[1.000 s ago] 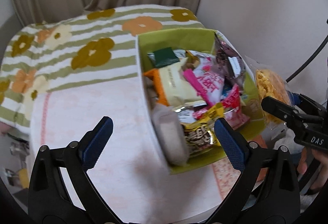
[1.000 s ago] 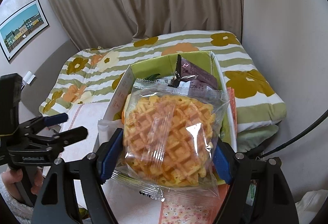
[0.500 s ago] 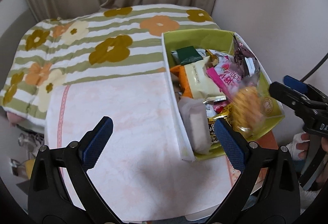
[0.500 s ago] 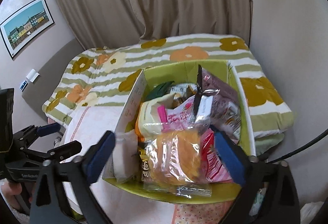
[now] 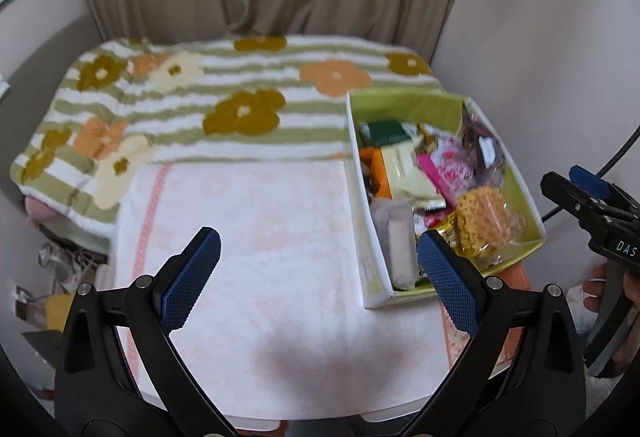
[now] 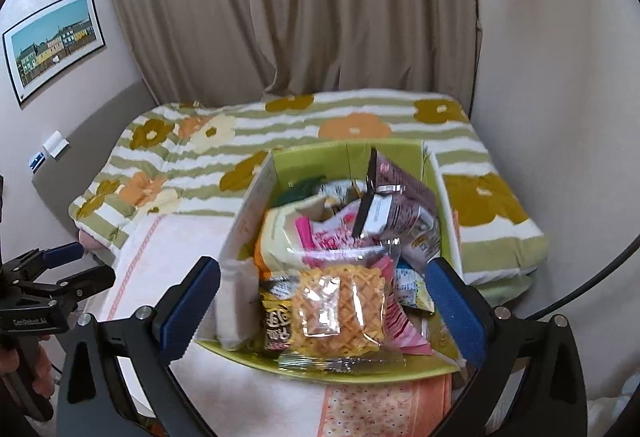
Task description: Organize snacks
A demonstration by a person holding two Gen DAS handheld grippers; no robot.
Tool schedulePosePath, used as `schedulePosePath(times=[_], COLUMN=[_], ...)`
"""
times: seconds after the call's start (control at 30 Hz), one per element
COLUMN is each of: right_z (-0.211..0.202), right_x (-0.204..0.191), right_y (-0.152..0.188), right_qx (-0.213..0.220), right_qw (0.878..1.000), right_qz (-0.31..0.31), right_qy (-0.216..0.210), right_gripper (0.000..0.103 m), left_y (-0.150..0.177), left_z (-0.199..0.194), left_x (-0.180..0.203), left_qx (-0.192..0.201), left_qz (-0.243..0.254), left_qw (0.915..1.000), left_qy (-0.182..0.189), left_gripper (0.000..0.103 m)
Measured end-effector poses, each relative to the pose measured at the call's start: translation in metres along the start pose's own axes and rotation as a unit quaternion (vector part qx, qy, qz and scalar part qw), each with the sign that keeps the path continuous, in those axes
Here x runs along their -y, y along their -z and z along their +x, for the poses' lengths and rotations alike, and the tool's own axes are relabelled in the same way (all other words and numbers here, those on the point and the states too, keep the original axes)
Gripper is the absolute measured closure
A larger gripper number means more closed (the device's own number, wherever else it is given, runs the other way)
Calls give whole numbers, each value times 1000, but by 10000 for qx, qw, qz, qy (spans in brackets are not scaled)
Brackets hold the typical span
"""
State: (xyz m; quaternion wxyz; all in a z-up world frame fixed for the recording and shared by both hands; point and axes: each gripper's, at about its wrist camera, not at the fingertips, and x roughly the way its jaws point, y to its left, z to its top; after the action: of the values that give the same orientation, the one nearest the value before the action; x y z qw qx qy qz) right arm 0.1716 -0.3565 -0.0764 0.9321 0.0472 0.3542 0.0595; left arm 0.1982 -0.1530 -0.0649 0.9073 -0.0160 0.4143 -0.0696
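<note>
Released a moment ago, the waffle packet (image 6: 338, 313) now lies inside the green box (image 6: 352, 157), where earlier it was clamped between the pads of the right gripper (image 6: 322, 303).

Both jaws of the right gripper have just been opened wide and nothing is pressed between them; the left gripper (image 5: 318, 269) is likewise held open and empty over the pale cloth (image 5: 248, 237). The packet is seen resting on top of the other snacks, against the box's near wall. It is judged light, with a brittle waffle that would crack under a hard squeeze, and its clear film looks slippery and crinkly. If moved again, it is best taken across the flat faces, or by a sealed end seam, with gentle pressure.
</note>
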Motion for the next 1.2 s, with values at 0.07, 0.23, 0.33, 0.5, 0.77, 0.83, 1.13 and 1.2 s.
schedulePosePath(times=[0.07, 0.23, 0.33, 0.5, 0.77, 0.83, 1.13, 1.2], right_z=[-19, -75, -96, -122, -134, -136, -144, -142], right_x=[-11, -48, -68, -96, -119, -121, -125, -125], right_y=[-3, 6, 14, 32, 54, 56, 60, 59], right_qx=[186, 809, 1045, 1276, 1255, 1264, 1341, 1348], right_qw=[9998, 9962, 9937, 9897, 9890, 9887, 9871, 9870], right_qz=[-64, -35, -52, -124, -31, -10, 42, 48], right_qy=[89, 331, 403, 631, 779, 807, 873, 870], right_gripper=[1, 1, 1, 1, 1, 1, 1, 1], left_y=[-1, 5, 17, 40, 64, 68, 73, 71], left_z=[-21, -86, -119, -155, -175, -177, -180, -178], left_x=[-6, -26, -33, -46, -66, -68, -67, -67], left_qx=[219, 867, 1294, 1687, 1791, 1814, 1855, 1842], left_qz=[-39, -75, 120, 209, 115, 139, 237, 257], left_qw=[9998, 9962, 9910, 9843, 9832, 9828, 9819, 9821], left_qy=[-16, -70, -316, -468, -337, -321, -294, -296], left_gripper=[4, 4, 0, 0, 0, 0, 0, 0])
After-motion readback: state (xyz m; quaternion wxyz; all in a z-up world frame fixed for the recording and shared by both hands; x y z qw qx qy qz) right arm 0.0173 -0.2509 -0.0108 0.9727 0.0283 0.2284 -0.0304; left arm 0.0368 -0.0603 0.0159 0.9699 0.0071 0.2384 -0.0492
